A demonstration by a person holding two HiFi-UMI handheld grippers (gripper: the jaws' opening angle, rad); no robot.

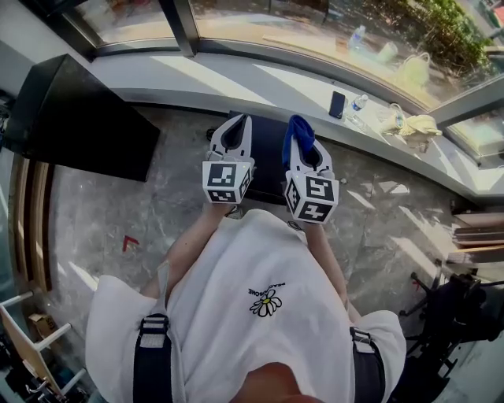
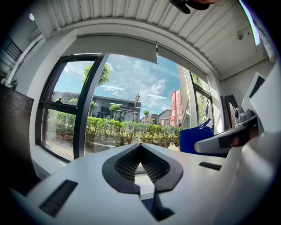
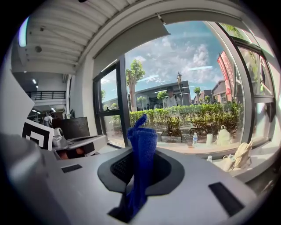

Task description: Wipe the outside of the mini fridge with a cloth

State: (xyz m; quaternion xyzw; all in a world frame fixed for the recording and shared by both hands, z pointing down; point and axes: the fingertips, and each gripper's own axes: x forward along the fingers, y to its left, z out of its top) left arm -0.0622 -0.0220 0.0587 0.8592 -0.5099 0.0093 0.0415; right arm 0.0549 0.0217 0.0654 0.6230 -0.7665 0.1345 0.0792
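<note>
— Marble floor (image 1: 102, 212), sun pouring through big windows. How are the tongs?
— Left tongs (image 2: 140, 147) are pressed together with nothing in them. Right tongs (image 1: 302, 140) are clamped on the blue cloth (image 3: 143, 145), which sticks up past their tips.
— And the mini fridge?
— The dark mini fridge (image 1: 268, 169) stands on the floor against the window ledge (image 1: 236, 86), under both tongs. I can't tell whether the cloth touches it. A phone (image 1: 337, 104) and a bottle (image 1: 358, 105) lie farther along the ledge.

looks like office or commercial lobby at street level. polished stone floor (image 1: 94, 212), long curved windowsill (image 1: 236, 83) under tall dark-framed windows (image 2: 83, 105); phone (image 1: 337, 104), bottle (image 1: 358, 105), bags (image 1: 417, 126) on sill at right. slatted ceiling (image 2: 131, 13), dark monitor (image 3: 74, 127) far left. hedge (image 3: 197, 115), buildings outside.
</note>
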